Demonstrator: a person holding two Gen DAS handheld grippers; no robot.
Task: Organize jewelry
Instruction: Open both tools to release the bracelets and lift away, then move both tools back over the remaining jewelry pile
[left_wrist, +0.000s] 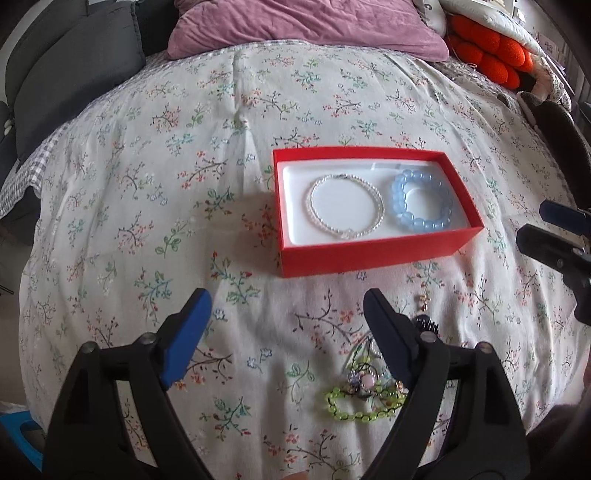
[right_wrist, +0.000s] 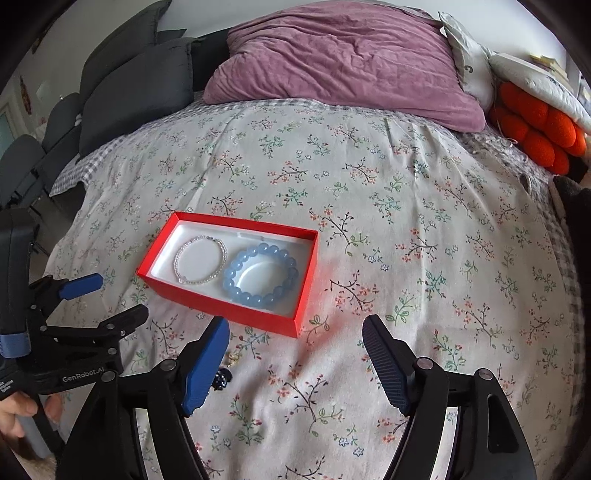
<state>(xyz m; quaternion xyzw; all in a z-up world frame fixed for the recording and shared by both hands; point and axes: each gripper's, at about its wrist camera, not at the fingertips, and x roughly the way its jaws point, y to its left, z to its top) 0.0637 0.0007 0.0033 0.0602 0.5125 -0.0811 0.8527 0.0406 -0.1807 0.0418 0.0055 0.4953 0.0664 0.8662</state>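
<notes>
A red box (left_wrist: 369, 254) (right_wrist: 258, 317) with a white lining lies on the flowered bedspread. Inside lie a white pearl bracelet (left_wrist: 345, 205) (right_wrist: 201, 258) on the left and a blue bead bracelet (left_wrist: 421, 199) (right_wrist: 260, 273) on the right. A green bead bracelet (left_wrist: 360, 404) lies tangled with other small jewelry in front of the box, partly behind my left gripper's right finger. A small gold charm (left_wrist: 423, 301) (right_wrist: 232, 358) and a dark hair clip (left_wrist: 428, 323) (right_wrist: 221, 380) lie nearby. My left gripper (left_wrist: 286, 332) is open and empty. My right gripper (right_wrist: 295, 354) is open and empty.
A purple pillow (right_wrist: 351, 62) lies at the head of the bed, dark grey cushions (right_wrist: 136, 88) at the far left, an orange knotted cushion (right_wrist: 535, 125) at the far right. The bedspread (right_wrist: 406, 221) spreads wide around the box.
</notes>
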